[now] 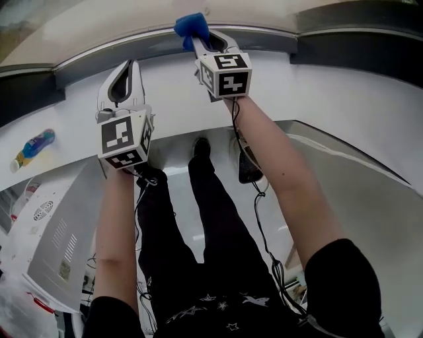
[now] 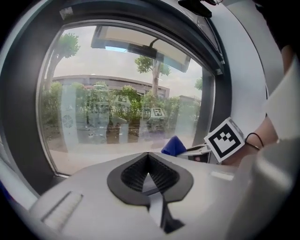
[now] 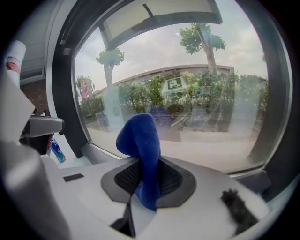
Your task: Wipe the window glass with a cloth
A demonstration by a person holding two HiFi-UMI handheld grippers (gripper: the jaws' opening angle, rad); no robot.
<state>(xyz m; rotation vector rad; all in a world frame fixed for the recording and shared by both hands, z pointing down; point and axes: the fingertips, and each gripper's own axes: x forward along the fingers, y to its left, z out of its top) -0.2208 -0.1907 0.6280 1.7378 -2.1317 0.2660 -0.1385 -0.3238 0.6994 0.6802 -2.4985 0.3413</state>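
Overhead first: right gripper (image 1: 201, 43) reaches up toward the window glass (image 1: 132, 16). The blue cloth (image 1: 192, 26) is bunched at its tip, close to the lower frame, likely set for a stroke. Left gripper (image 1: 127, 69) hangs lower and beside it, apart.

Left gripper view: jaws pressed together, nothing between them. Probably idle, parked out of the wipe path.

Right gripper view: jaws clamped on the cloth's middle, with a loose fold standing forward toward the pane, seemingly so fabric, not plastic, meets glass.
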